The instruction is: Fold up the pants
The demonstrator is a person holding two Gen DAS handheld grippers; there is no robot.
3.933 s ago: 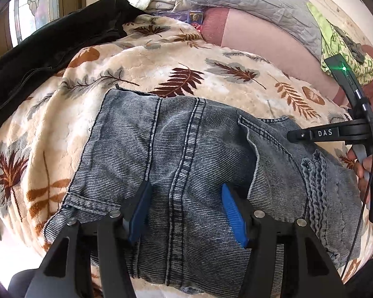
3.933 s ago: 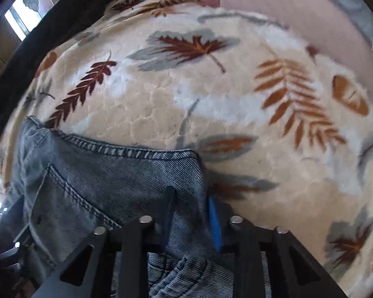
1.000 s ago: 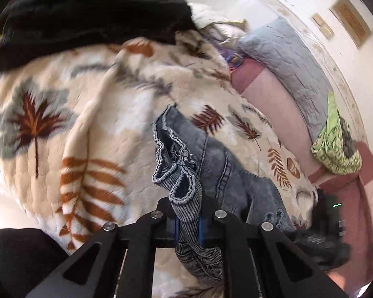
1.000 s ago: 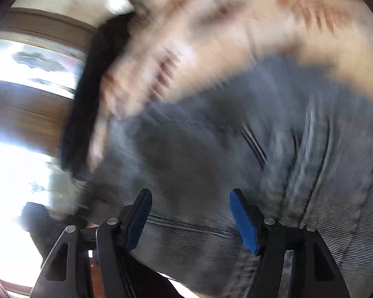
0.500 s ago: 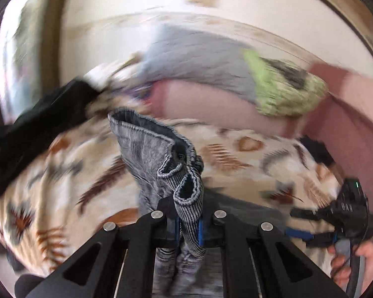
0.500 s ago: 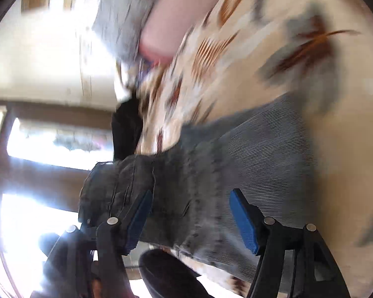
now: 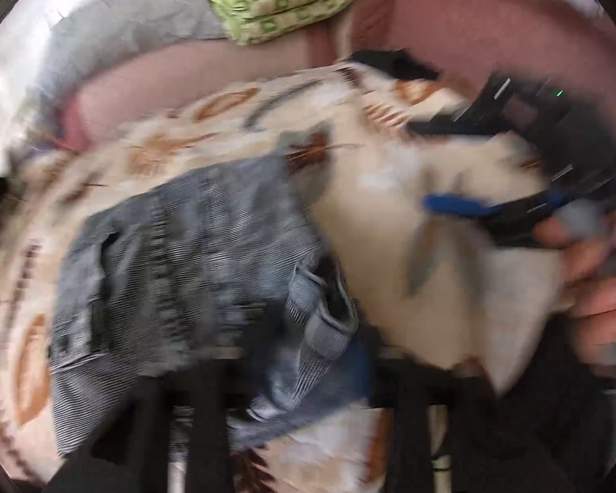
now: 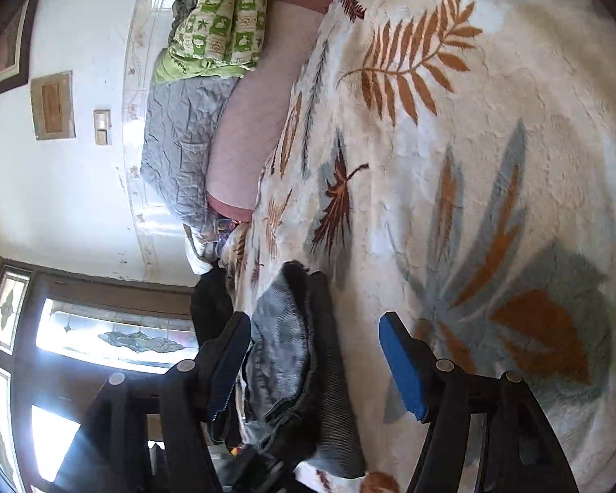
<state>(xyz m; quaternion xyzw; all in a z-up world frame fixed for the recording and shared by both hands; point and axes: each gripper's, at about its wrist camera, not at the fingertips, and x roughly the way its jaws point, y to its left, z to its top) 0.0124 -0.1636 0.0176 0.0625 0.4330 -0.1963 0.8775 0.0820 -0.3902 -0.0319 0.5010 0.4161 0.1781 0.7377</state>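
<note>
The pants (image 7: pixel 193 263) have dropped onto the blanket (image 8: pixel 493 143) as the left gripper (image 7: pixel 304 369) just parted; right gripper (image 8: pixel 316 357) gapes wide, empty.

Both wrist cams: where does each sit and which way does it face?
Left wrist: on the left gripper, angled down at blurred grey jeans on the leaf blanket; the right gripper and holding hand show.
Right wrist: on the right gripper, rolled sideways, fingers apart.
Shared: jeans, blanket, green pillow.
</note>
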